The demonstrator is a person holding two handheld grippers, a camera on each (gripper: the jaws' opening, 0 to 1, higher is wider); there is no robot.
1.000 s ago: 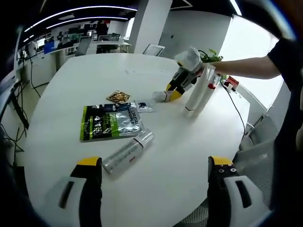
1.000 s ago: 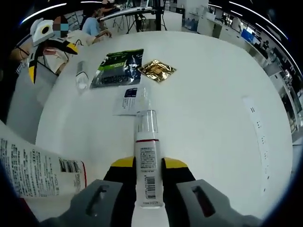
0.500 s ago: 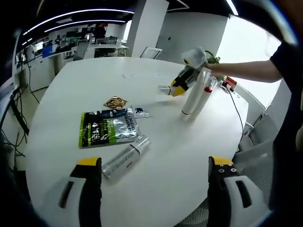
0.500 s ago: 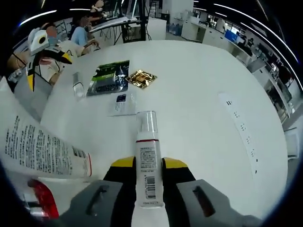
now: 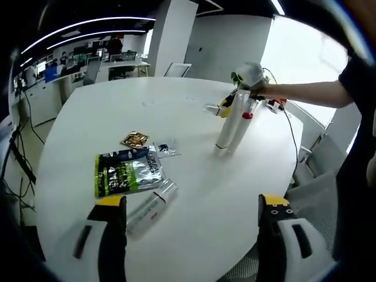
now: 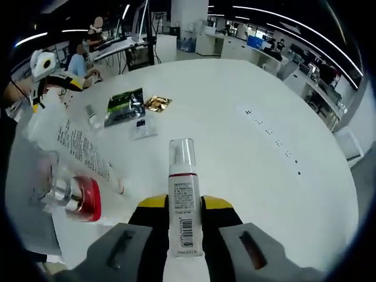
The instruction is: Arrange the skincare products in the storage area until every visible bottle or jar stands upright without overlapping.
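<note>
Open-plan office surrounds a round white bench [image 5: 194,194], with desks and strip lights behind it. On the bench, a green sachet [image 5: 126,171] lies flat and serves as the landmark: a clear-capped tube [image 5: 150,205] lies on its side just beside it, toward the left claw [image 5: 191,235], a small gold packet [image 5: 135,140] and a dark-printed sachet [image 5: 163,149] lie on its far side, and a tall white tube [image 5: 228,126] stands well beyond it, with a red-capped bottle [image 5: 244,120] against it.

The right claw [image 6: 180,226] pinches a pump bottle [image 6: 181,200] with a red band, held up above the bench near that standing pair. The left claw is spread and holds nothing.

Judging by this, the step in hand is setting the pump bottle upright beside the standing tube; that calls for turning it base-down and lowering it clear of its neighbours.

A barcode and fine print show on the pump bottle and white tube; none of it is readable.
</note>
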